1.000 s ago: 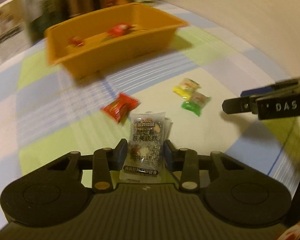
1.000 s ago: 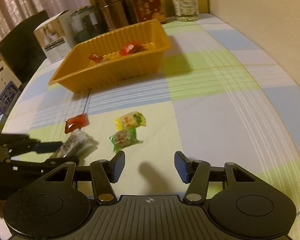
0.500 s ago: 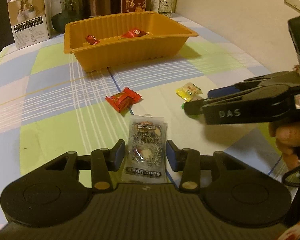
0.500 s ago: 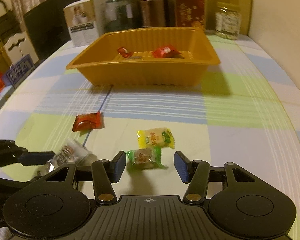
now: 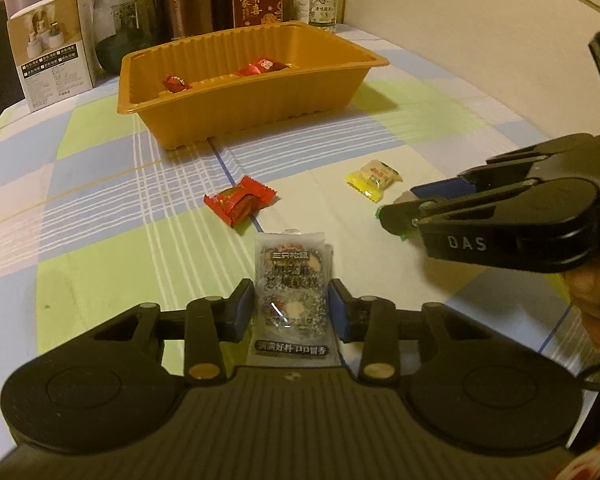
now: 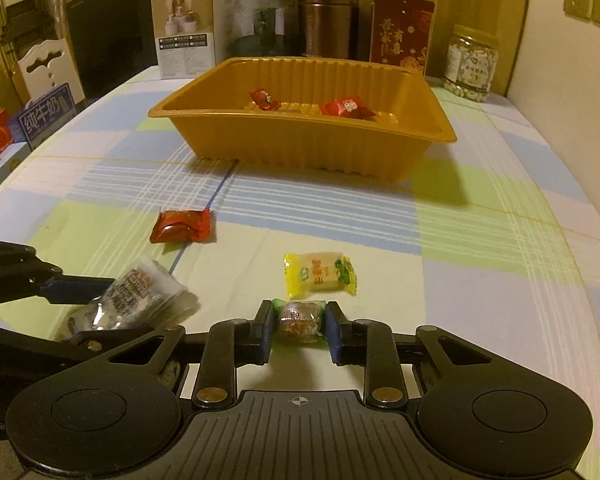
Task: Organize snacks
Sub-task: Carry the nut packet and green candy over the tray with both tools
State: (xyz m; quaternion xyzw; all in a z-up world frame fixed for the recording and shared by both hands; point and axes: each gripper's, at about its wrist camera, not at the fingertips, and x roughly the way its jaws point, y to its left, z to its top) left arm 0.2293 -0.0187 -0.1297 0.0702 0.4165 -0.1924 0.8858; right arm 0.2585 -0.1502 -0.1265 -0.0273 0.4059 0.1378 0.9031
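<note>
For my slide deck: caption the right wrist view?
Right gripper closed on a green-wrapped candy; orange tray holding two red candies waits beyond.

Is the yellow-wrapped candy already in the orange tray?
No, the yellow-wrapped candy lies on the tablecloth just ahead of the right gripper, well short of the orange tray.

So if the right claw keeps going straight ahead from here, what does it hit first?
The right claw, shut on the green candy, points at the yellow candy lying just ahead of it; that comes first. Beyond it is bare tablecloth, then the orange tray, though depth is hard to judge.
</note>
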